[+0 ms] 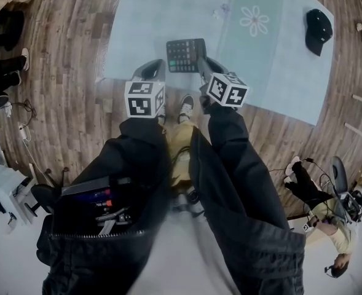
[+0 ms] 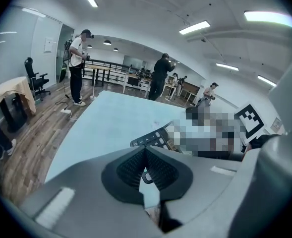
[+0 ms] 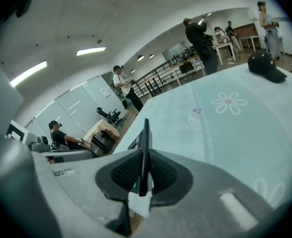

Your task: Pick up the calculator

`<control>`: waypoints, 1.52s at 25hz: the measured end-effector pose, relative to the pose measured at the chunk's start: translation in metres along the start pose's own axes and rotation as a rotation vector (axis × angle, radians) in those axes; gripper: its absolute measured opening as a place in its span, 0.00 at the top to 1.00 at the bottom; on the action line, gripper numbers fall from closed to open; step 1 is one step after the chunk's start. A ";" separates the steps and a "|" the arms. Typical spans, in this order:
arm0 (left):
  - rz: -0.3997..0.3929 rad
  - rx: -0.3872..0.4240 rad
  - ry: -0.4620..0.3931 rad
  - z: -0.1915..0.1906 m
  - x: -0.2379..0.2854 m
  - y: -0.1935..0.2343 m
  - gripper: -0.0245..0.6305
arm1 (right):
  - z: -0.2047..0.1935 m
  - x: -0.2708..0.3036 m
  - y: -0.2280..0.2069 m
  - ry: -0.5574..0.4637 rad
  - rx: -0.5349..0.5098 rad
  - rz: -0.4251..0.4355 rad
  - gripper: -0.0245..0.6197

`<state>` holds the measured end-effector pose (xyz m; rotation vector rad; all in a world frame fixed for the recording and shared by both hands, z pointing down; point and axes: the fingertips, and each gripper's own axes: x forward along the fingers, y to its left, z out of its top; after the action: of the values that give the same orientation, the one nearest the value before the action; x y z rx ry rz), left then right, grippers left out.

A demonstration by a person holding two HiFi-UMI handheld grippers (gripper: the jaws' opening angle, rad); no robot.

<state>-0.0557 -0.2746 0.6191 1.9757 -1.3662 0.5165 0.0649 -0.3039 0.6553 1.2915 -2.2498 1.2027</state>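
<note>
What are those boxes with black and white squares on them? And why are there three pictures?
There is no robot here. A person holds a grabbing tool in each hand: the left gripper and the right gripper. The boxes with squares are marker cubes fixed onto the tools.

One picture comes from a camera on the person's head, looking down at their dark sleeves. The other two come from small cameras that ride on each tool and look along its two fingers.

Below is a table with a pale blue cloth that has flowers on it. A black cap lies on the cloth.

The right gripper's fingers are squeezing the edge of a black calculator, so it is held. The left gripper's fingers are closed with nothing between them.
</note>
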 end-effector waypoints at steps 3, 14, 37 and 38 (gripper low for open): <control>-0.029 0.008 -0.053 0.018 -0.012 -0.013 0.97 | 0.025 -0.027 0.014 -0.088 -0.040 -0.031 0.90; -0.102 0.074 -0.358 0.125 -0.088 -0.056 0.97 | 0.108 -0.123 0.080 -0.413 -0.106 -0.012 0.90; -0.171 0.261 -0.693 0.251 -0.175 -0.134 0.97 | 0.236 -0.271 0.154 -0.868 -0.370 -0.052 0.90; -0.170 0.266 -0.702 0.255 -0.177 -0.135 0.97 | 0.240 -0.274 0.156 -0.881 -0.375 -0.049 0.90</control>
<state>-0.0099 -0.3103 0.2856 2.6100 -1.5590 -0.1088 0.1282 -0.2912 0.2640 1.9217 -2.7674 0.1226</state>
